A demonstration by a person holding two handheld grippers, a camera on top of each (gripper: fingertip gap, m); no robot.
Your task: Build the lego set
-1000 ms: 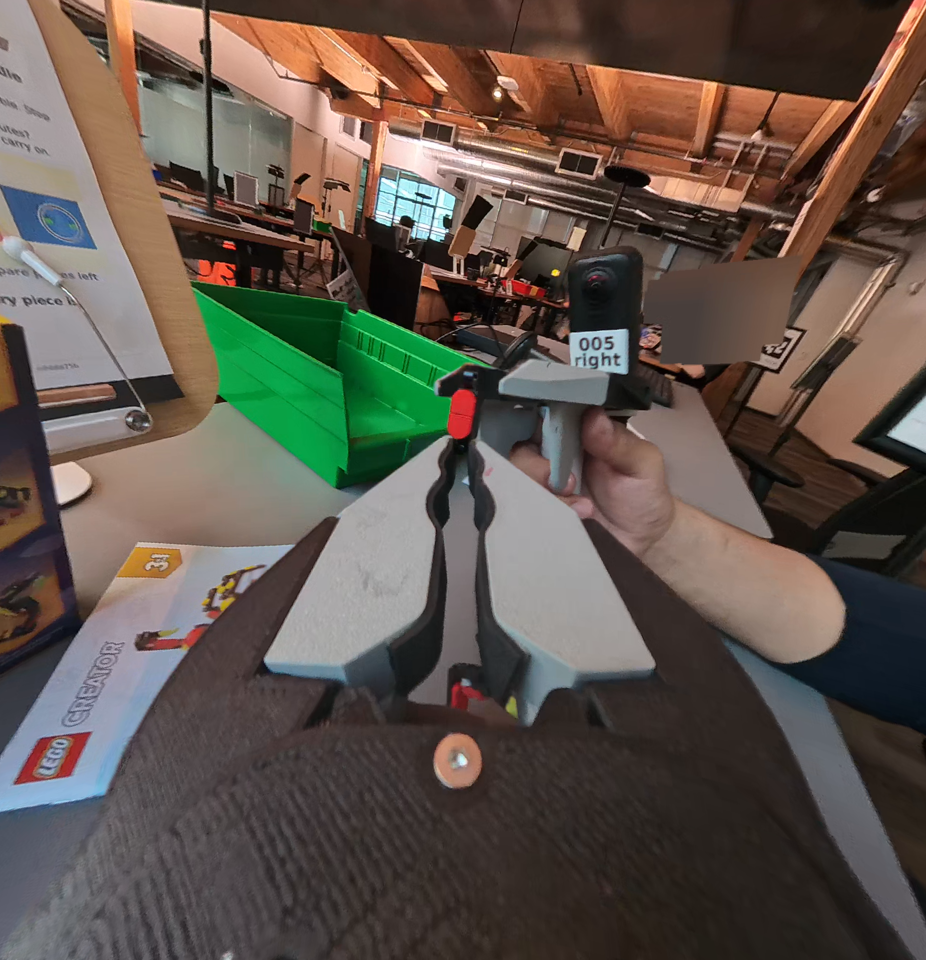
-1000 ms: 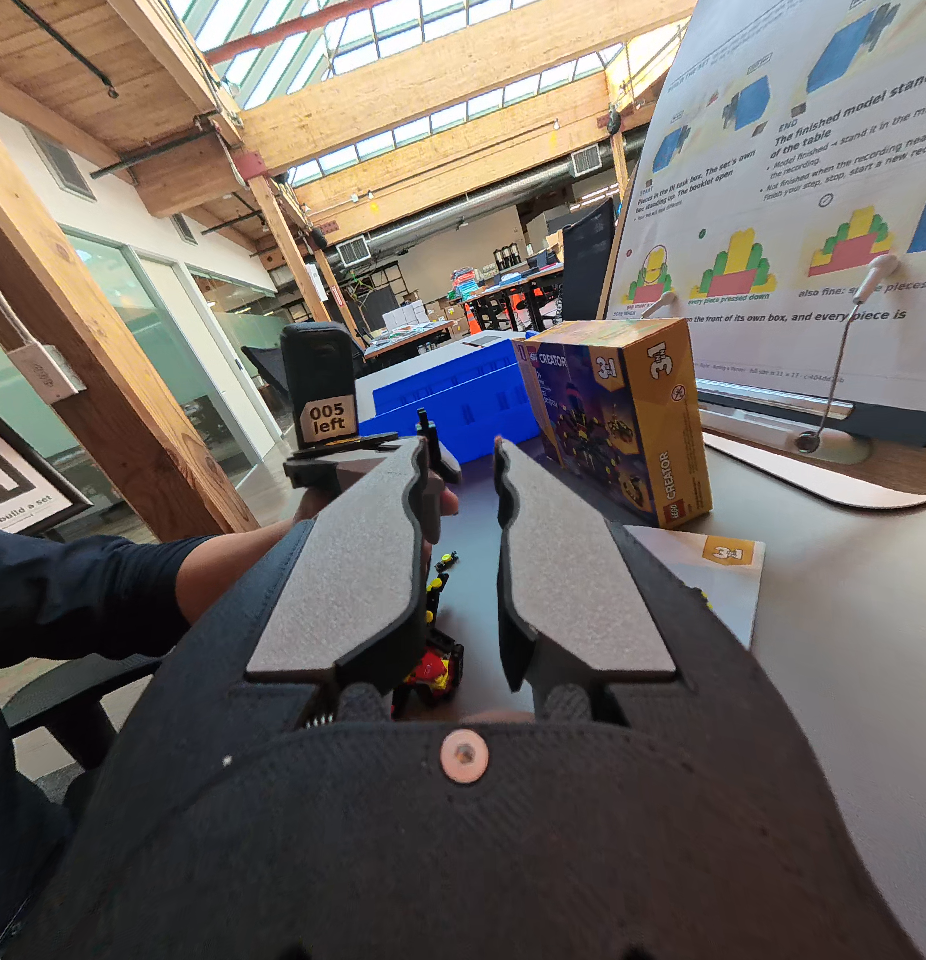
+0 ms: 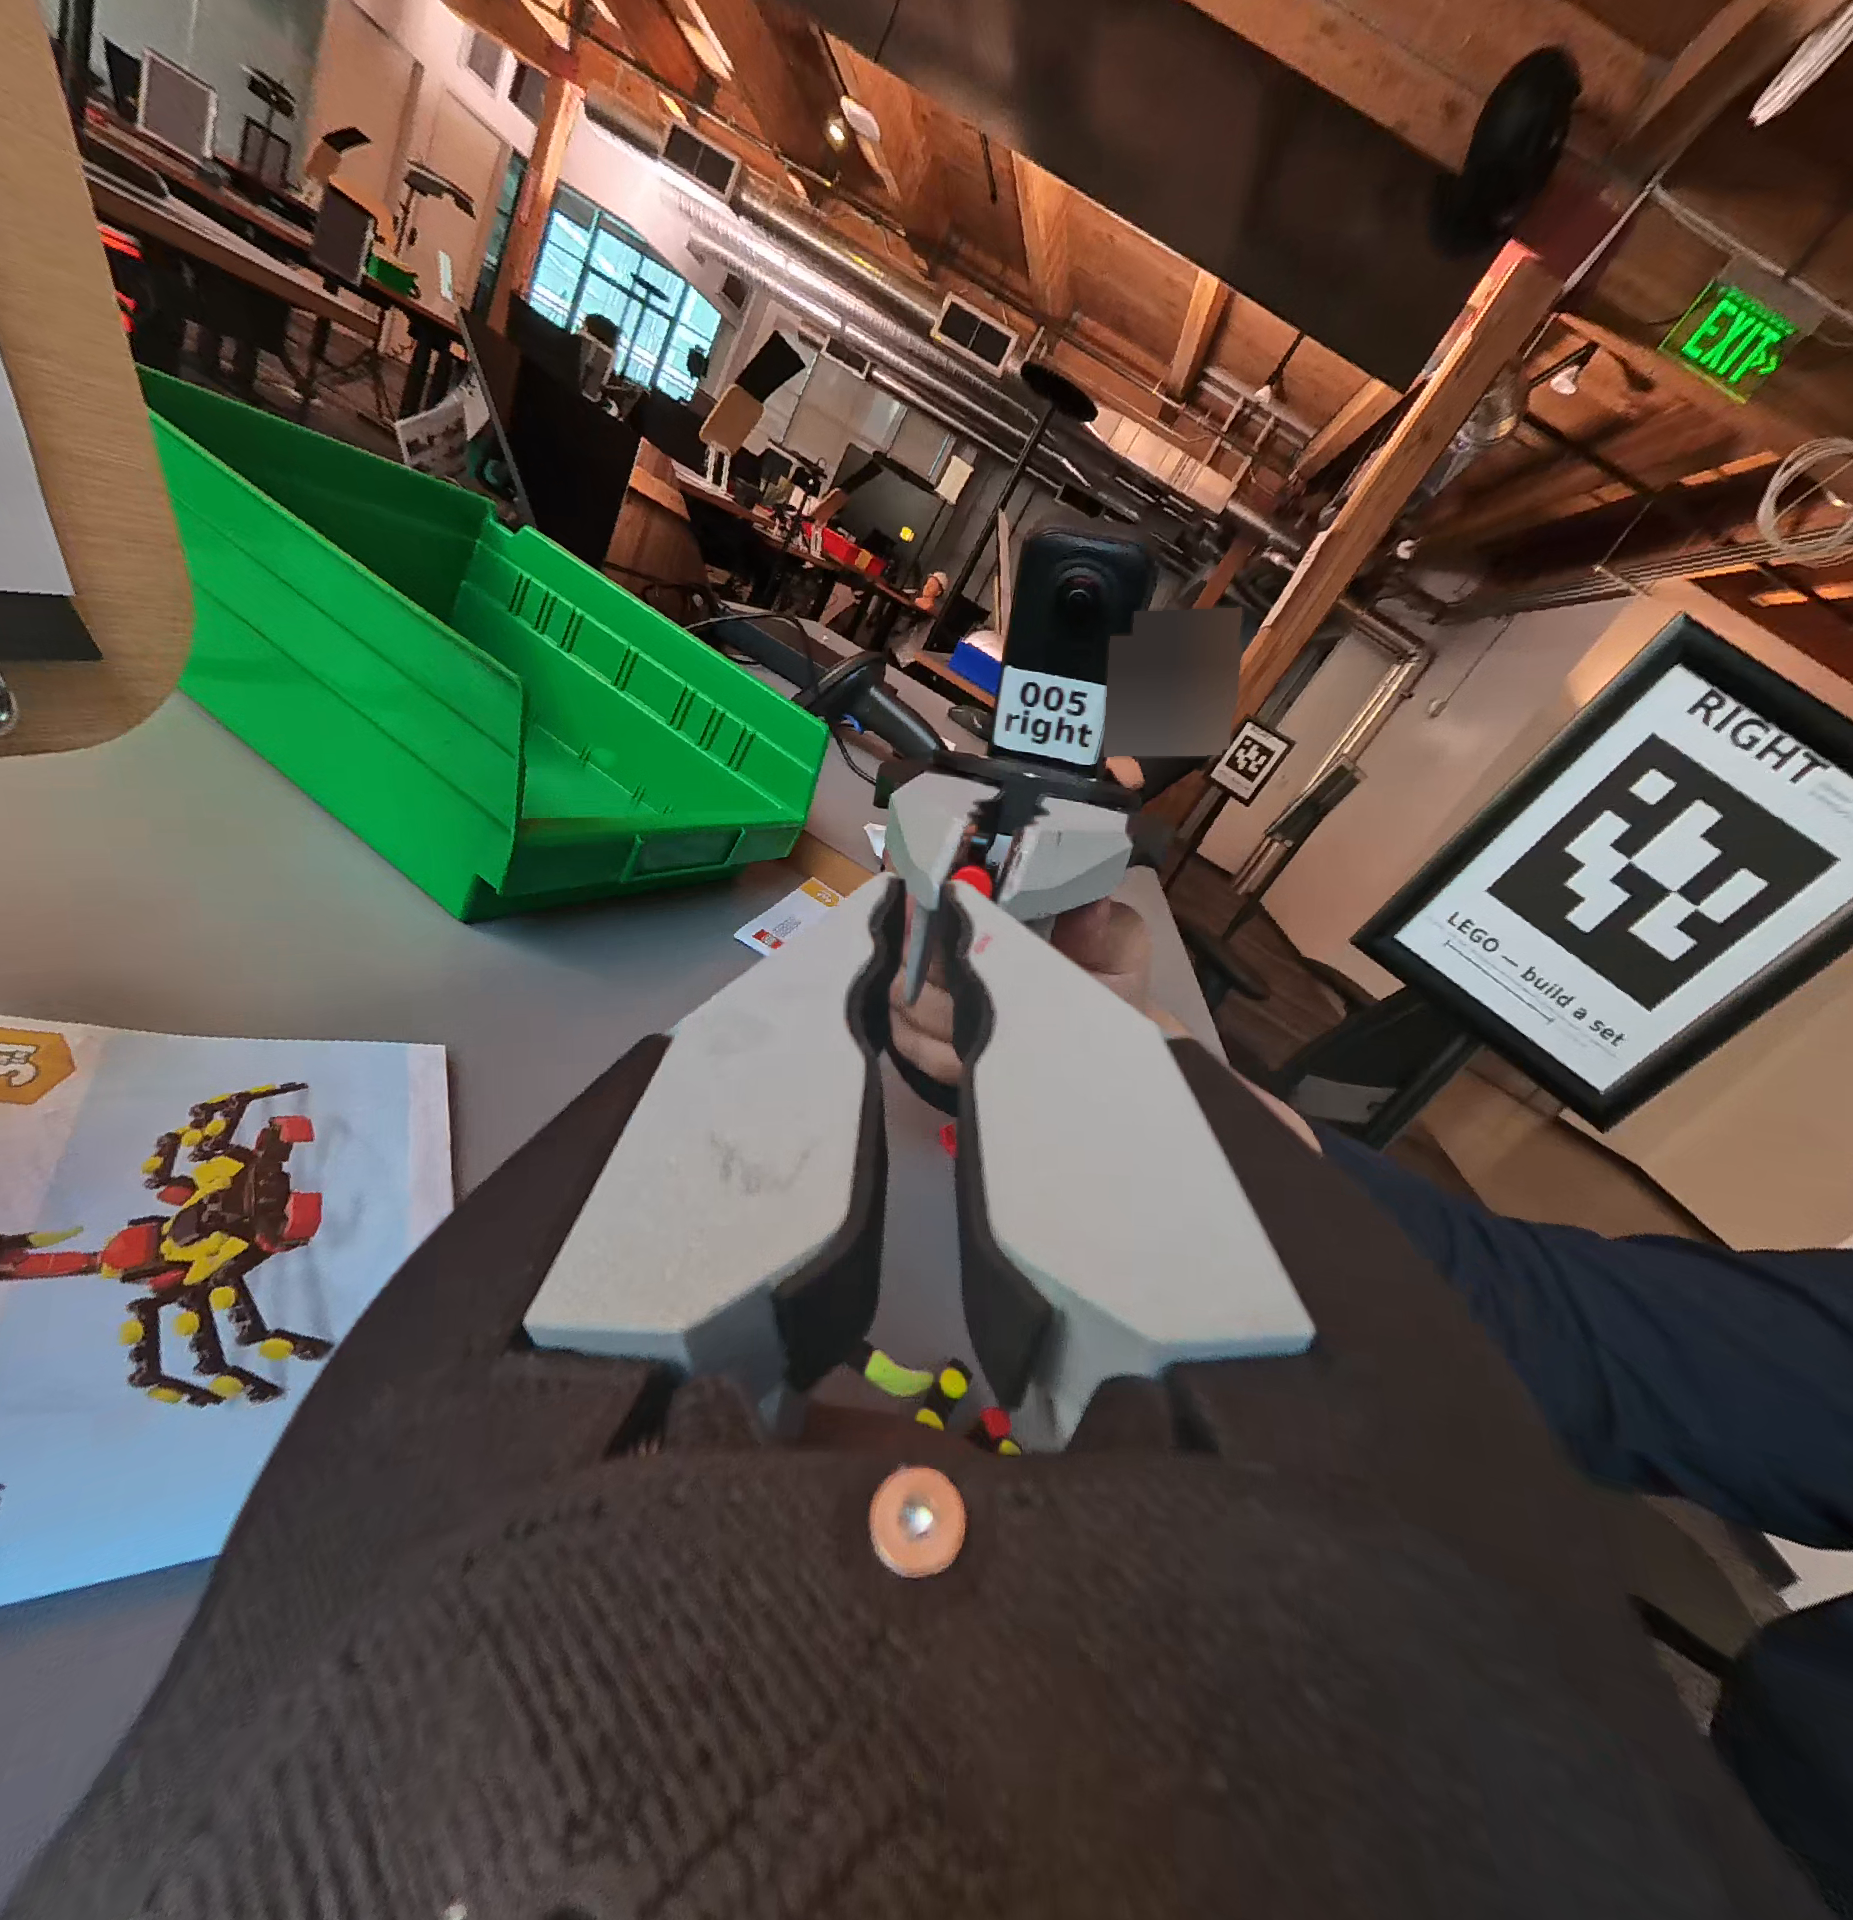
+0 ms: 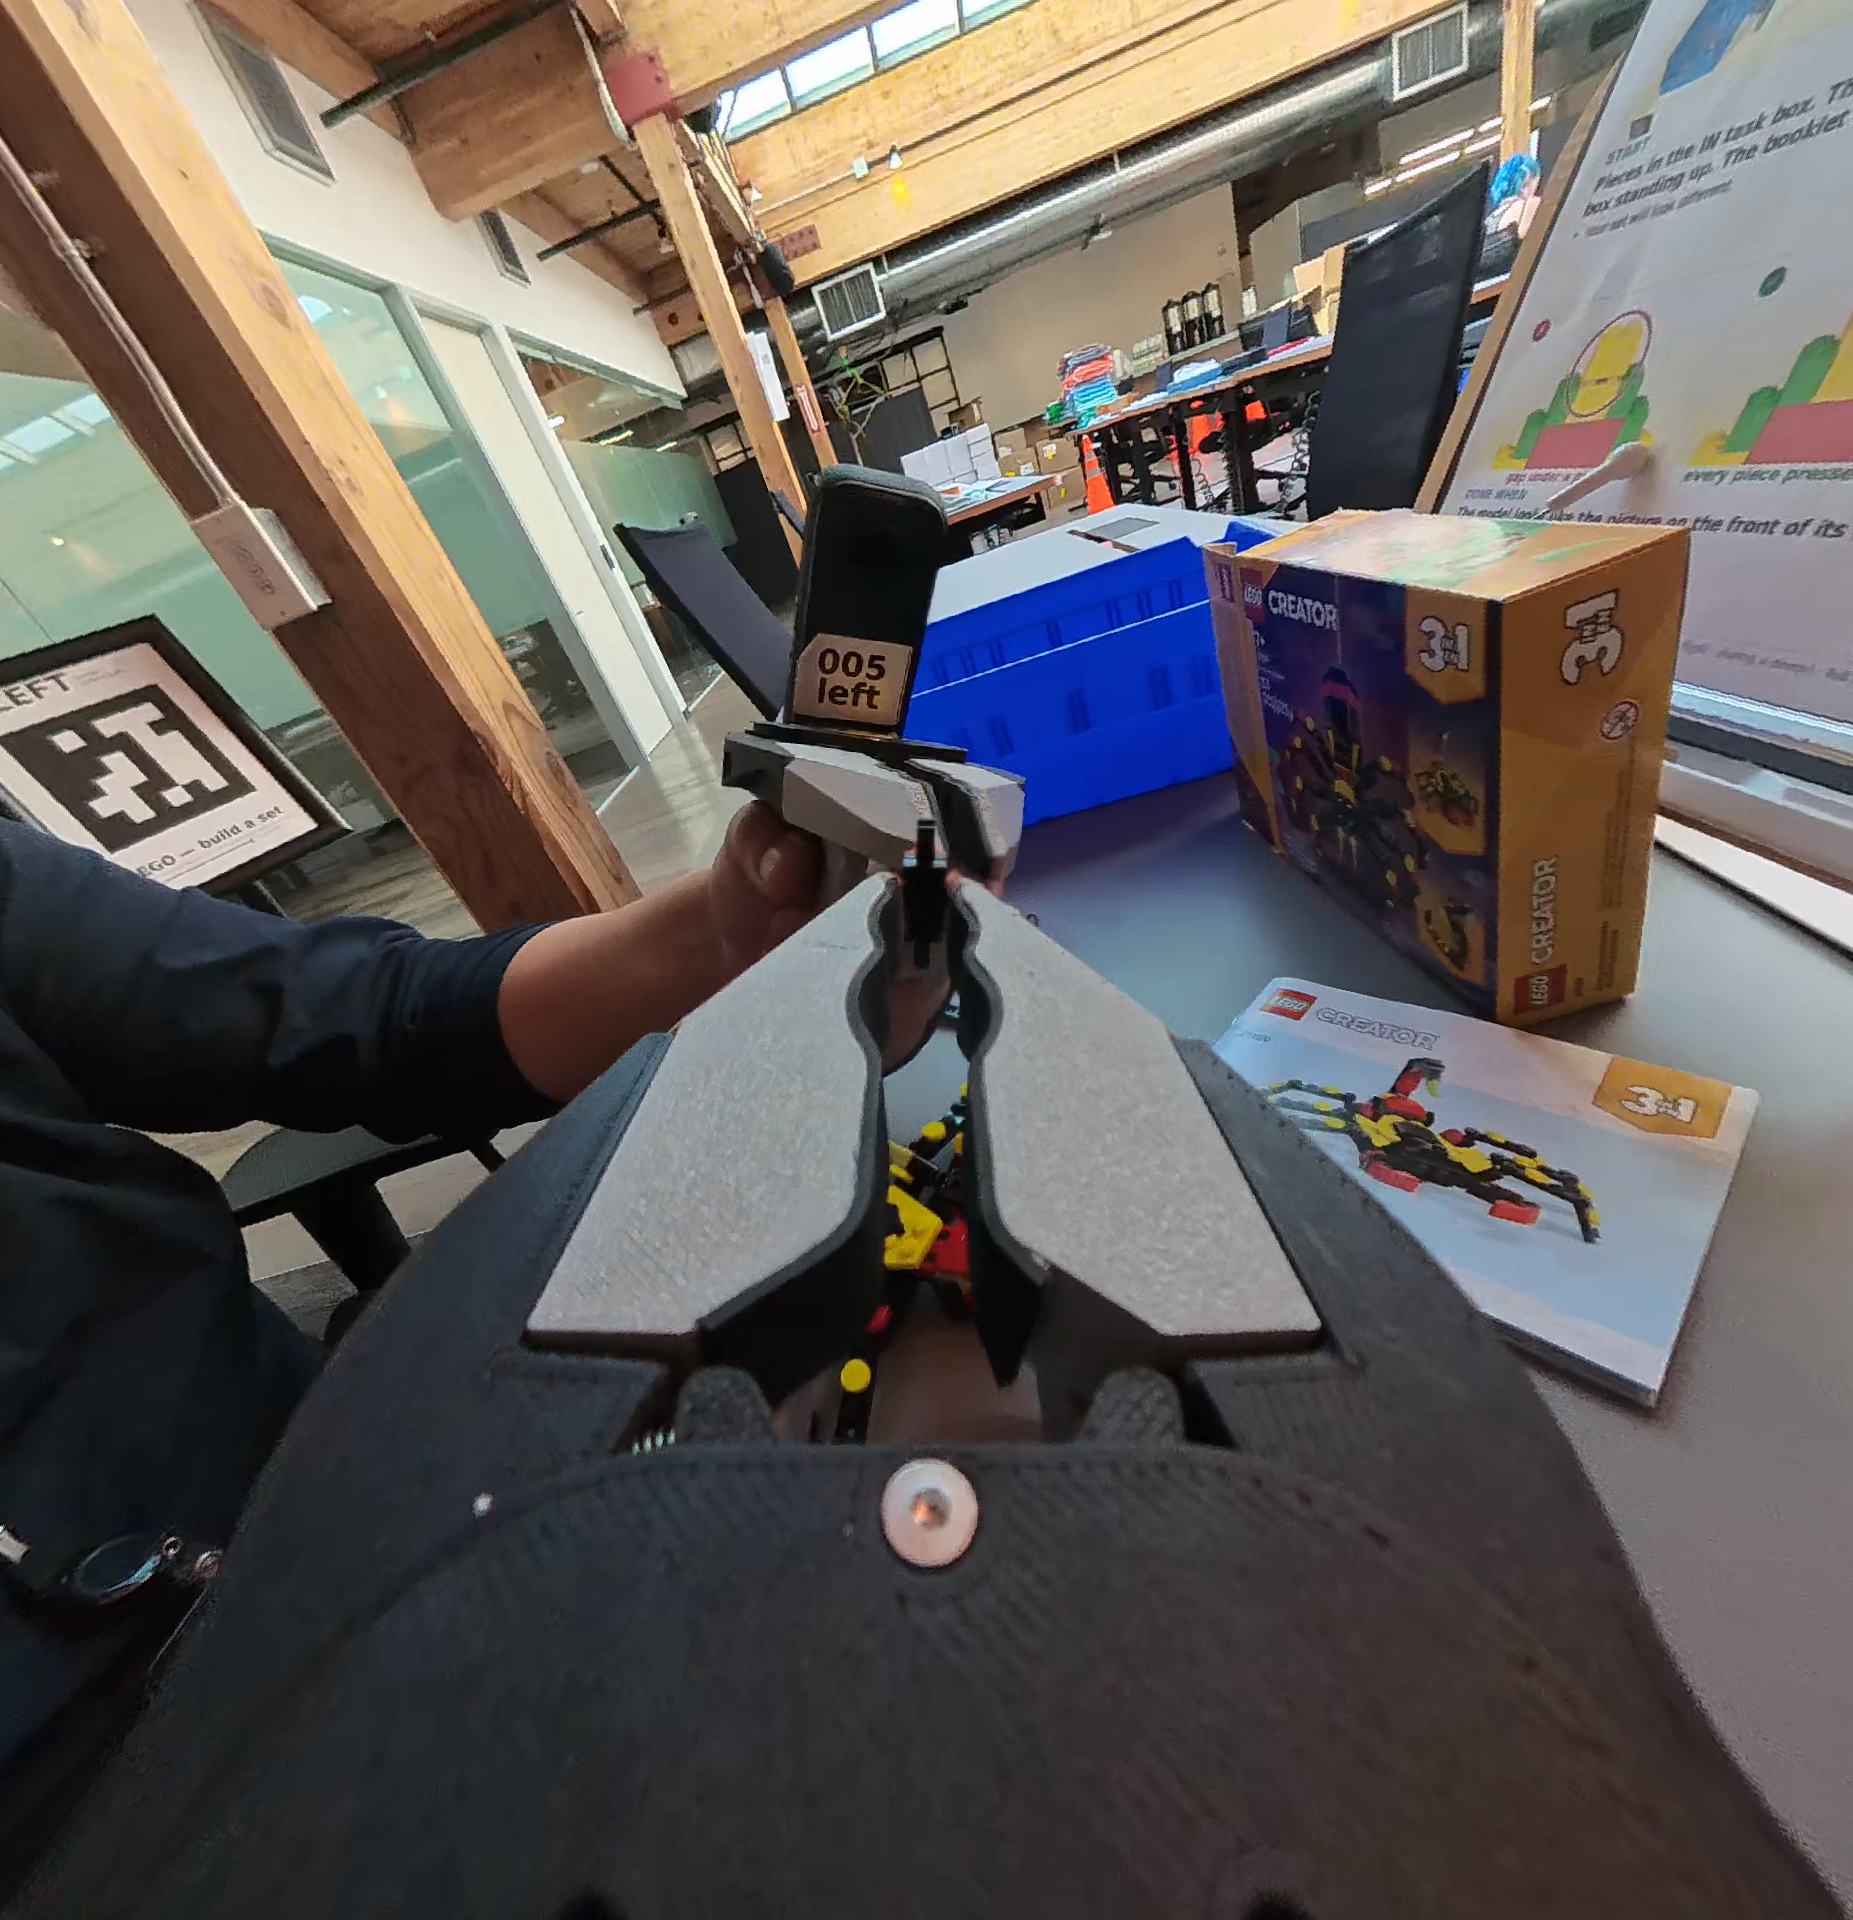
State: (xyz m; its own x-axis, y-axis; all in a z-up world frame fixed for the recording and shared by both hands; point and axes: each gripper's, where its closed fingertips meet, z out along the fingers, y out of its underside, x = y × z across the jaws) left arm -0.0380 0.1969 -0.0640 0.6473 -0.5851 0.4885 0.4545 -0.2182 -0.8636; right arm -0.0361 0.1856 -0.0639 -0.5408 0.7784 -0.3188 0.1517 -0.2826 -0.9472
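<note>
The right gripper [image 4: 924, 914] has its fingers [image 4: 1005, 977] pinching a small black brick piece [image 4: 924, 894] at their tips, the piece standing upright and poking above them. In the left wrist view the same gripper [image 3: 989, 852] faces the camera with a red round piece [image 3: 972, 879] showing at the front between its fingers. The left gripper [image 3: 927, 925] has its fingers [image 3: 797, 1039] drawn nearly together at the tips; whether anything is pinched there cannot be told, though from the right wrist view the left gripper [image 4: 937, 821] stands just behind the black piece, tip to tip with the right one. A hand [image 4: 766, 883] holds the left gripper's handle, and another hand [image 3: 1098, 935] holds the right one. Below both grippers, seen through the gaps near the finger bases, lies a brick model [image 4: 922, 1216] of black, yellow and red parts on the grey tabletop [image 3: 278, 914]. An instruction booklet [image 4: 1493, 1174] lies flat beside it, with a yellow and purple set box [image 4: 1441, 758] standing upright behind. A blue bin [image 4: 1067, 686] sits farther back, and a green bin [image 3: 465, 686] at the opposite side.
</note>
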